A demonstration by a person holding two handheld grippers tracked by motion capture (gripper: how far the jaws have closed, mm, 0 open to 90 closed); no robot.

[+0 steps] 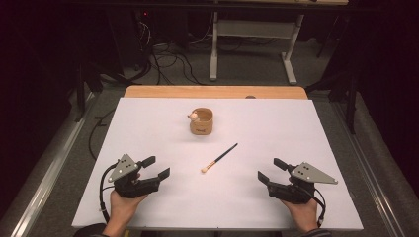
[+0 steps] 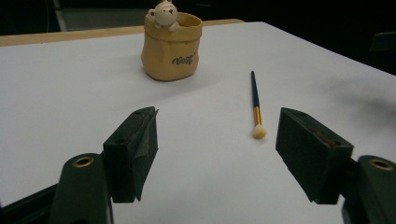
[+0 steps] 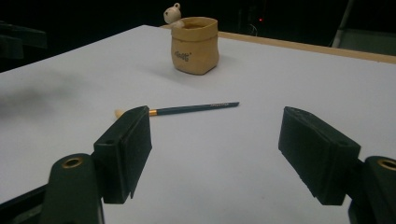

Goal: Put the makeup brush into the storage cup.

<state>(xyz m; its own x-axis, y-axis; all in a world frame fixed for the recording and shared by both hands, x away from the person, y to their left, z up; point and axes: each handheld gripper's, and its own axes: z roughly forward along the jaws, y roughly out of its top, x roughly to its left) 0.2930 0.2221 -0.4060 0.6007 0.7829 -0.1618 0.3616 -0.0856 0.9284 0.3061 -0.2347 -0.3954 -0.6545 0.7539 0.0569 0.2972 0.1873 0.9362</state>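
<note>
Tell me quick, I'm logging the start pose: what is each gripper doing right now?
Left gripper: open, holding nothing, resting on the table.
Right gripper: open, holding nothing, resting on the table.

A thin brush (image 1: 220, 157) with a dark blue handle, gold ferrule and pale tip lay flat on the white table (image 1: 148, 128), tip nearest the person. Beyond it, well apart, stood an upright tan pot (image 1: 201, 121).

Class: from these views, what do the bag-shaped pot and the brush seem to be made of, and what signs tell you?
Pot: probably glazed ceramic, tan and crumpled like a paper bag, with a faint sheen.
Brush: dark, slim handle, likely painted wood; gold band looks like metal; pale rounded tip, maybe foam or bristle.
</note>
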